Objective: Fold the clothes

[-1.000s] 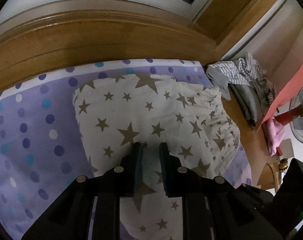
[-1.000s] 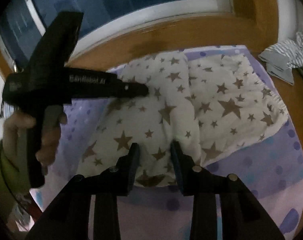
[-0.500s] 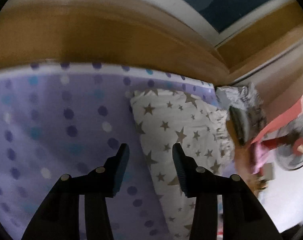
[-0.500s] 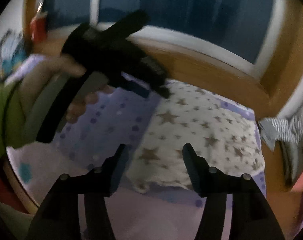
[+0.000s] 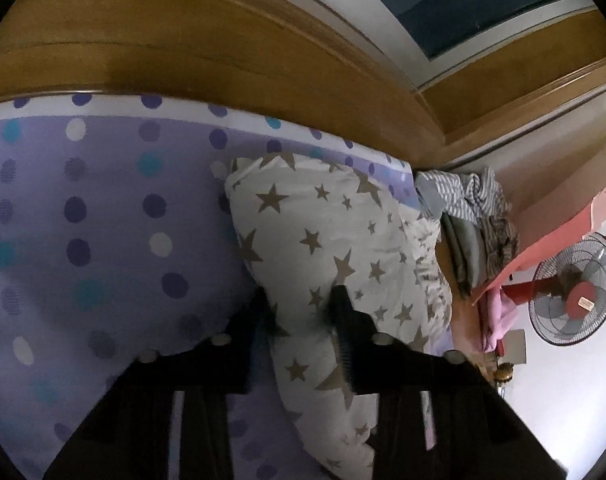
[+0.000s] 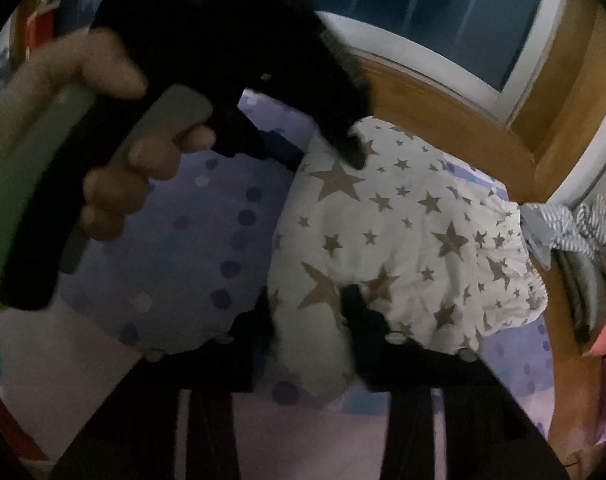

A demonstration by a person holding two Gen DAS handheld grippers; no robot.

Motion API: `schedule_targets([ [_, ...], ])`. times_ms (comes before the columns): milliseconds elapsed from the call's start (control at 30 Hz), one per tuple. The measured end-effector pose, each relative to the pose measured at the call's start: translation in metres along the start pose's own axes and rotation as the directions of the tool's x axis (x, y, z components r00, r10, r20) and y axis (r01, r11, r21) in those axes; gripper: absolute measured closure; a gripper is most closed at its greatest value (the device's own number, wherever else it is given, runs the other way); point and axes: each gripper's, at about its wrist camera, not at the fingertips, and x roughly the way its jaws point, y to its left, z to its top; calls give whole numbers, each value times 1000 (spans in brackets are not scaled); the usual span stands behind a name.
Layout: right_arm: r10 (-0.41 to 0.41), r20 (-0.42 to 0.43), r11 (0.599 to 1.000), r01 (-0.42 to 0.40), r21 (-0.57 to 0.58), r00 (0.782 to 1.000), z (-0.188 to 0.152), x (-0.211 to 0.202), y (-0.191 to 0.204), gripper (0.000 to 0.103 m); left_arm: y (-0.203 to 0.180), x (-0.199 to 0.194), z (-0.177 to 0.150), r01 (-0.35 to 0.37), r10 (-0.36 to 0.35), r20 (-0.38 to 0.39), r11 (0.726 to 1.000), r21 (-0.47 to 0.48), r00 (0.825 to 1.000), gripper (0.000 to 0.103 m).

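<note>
Both grippers have swung to the star-print garment's left edge. Left gripper and right gripper jaws closing, pinching that cloth.

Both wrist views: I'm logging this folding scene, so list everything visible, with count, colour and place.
star-print garment: one, white with brown stars, lying on the sheet, one edge between each gripper's fingers.
bedsheet: one, purple with dots, under the garment.
wooden frame: one, brown, behind the sheet.
window: one, dark blue, white frame, above the wood.
striped clothes pile: one heap, grey and white, at the garment's far end.
fan: one, red centre, far right of the left wrist view.
left gripper: black, jaws closing on the garment edge.
right gripper: black, jaws closing on the garment edge.
left hand: one, gripping the left gripper's handle, green sleeve.
</note>
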Motion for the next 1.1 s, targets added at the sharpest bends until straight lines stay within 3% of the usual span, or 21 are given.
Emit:
schedule_targets([
  [133,132,68,990,-135,36,989,9,-28,-19,86,-13,-28,-3,-4,5,77,1000,-16,997,83],
  [267,300,183,945,-318,79,936,15,-63,-43,86,-38,-54,-1,-47,45,119,999,15,992,83],
  [367,373,222,898,-411,156,901,9,-70,-74,86,-64,-52,0,-68,62,115,997,47,991,83],
  [433,415,248,845,-472,251,875,1,-70,-103,86,-88,-40,1,-78,68,111,993,92,992,83],
  [533,463,301,725,-552,411,833,-16,-69,-153,86,-128,-11,-1,-86,71,91,981,173,993,83],
  [600,457,336,659,-567,494,823,-31,-67,-186,86,-152,10,-2,-90,76,71,970,224,995,83],
  [667,410,342,648,-534,543,845,-43,-66,-212,86,-177,42,-1,-103,96,40,956,275,995,82],
  [767,343,299,670,-455,587,890,-58,-58,-238,85,-193,84,-4,-118,128,-12,944,308,992,81],
  [867,255,200,726,-324,607,946,-69,-36,-253,81,-201,128,-8,-135,167,-58,920,367,984,76],
  [933,199,129,759,-236,607,972,-81,-17,-261,74,-204,145,-13,-144,180,-57,910,389,982,75],
  [1100,189,115,785,-221,578,975,-90,-22,-275,71,-209,138,-14,-170,200,-47,915,365,979,74],
])
